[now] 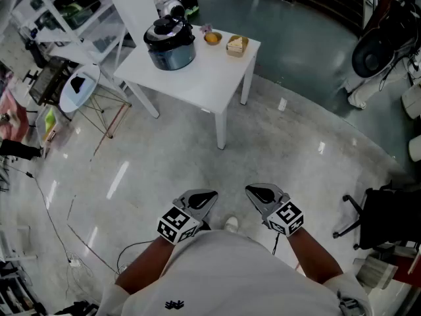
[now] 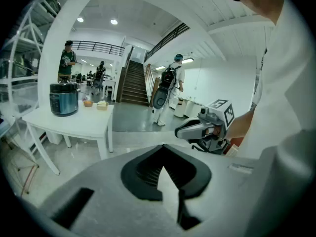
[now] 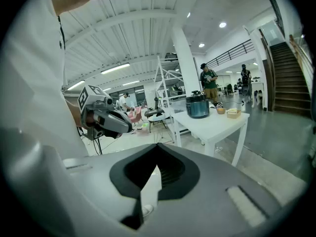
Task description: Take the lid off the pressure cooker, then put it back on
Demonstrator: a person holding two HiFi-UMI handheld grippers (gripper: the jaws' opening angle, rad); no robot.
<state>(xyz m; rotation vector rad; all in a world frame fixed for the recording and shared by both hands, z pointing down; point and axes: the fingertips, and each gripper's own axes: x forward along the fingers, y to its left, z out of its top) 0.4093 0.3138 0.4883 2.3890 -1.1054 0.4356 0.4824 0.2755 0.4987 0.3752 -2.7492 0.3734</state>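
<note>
head view, left gripper, right gripper both closed, empty, open floor before table edge

The pressure cooker stands on the table, a bowl then a box to its right

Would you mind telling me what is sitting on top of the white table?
A pressure cooker with its lid on, a small bowl and a tan box. The lid covers the cooker's inside.
</note>
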